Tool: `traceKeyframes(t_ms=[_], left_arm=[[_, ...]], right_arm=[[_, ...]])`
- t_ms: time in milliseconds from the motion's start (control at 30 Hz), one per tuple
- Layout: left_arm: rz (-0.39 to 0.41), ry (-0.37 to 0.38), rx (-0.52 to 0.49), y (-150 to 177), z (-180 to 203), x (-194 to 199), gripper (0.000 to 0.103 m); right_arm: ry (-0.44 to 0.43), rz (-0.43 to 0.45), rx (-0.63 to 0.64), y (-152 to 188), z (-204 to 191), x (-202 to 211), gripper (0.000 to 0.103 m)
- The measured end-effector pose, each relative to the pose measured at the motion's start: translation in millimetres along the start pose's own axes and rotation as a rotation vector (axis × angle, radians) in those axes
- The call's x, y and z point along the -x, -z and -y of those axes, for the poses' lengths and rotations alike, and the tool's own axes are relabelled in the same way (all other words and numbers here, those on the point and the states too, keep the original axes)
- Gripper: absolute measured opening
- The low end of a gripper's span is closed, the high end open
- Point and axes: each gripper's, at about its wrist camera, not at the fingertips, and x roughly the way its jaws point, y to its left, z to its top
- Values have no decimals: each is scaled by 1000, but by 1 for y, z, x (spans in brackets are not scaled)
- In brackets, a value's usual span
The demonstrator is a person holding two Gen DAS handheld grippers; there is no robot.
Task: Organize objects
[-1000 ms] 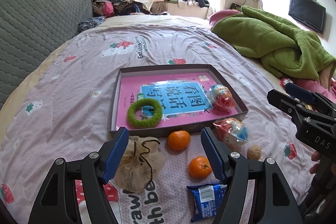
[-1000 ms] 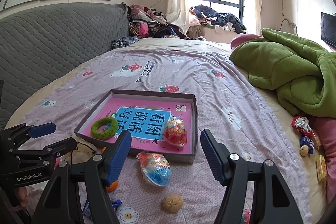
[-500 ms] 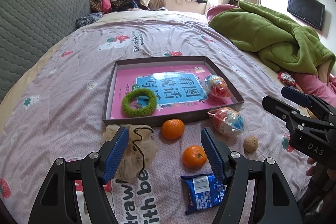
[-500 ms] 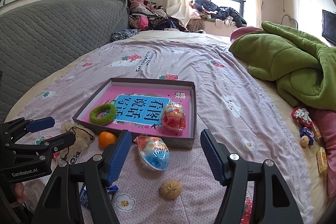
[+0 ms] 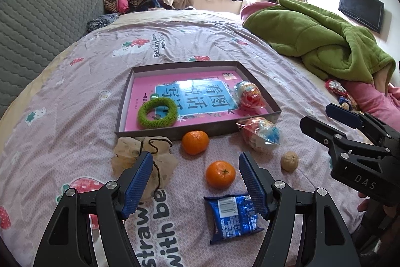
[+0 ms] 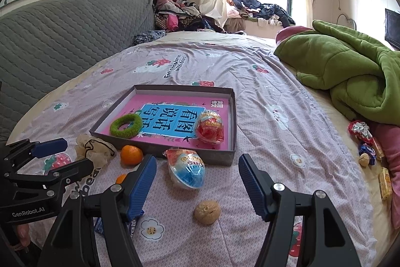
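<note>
Two items, a green ring (image 5: pixel 157 112) and a red egg (image 5: pixel 249 94), are sitting in my tray (image 5: pixel 200 132); six are waiting outside, while my left gripper (image 5: pixel 196 179) and right gripper (image 6: pixel 197 182) are hovering wide open, holding nothing.

The bed (image 5: pixel 75 96) has lots of bare sheet on its left side and behind the flat box (image 5: pixel 200 128). Along the box's near wall it is crowded: a crumpled bag (image 5: pixel 142 154), two oranges (image 5: pixel 195 142) (image 5: pixel 220 174), a wrapped egg toy (image 5: pixel 260 133), a walnut (image 5: pixel 289 161) and a blue snack pack (image 5: pixel 232 215) lie with small gaps between them. Inside the box, the middle is bare between the green ring (image 5: pixel 157 113) and the red egg toy (image 5: pixel 250 94). A green blanket (image 6: pixel 350 71) piles up along the right edge.
</note>
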Motion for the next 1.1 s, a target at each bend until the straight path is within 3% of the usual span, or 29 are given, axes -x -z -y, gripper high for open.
traceKeyframes(t_ms=[1100], left_arm=[[-73,11,14,21,10,19,73]], right_arm=[[-27,-43,10,29,1,16,68]])
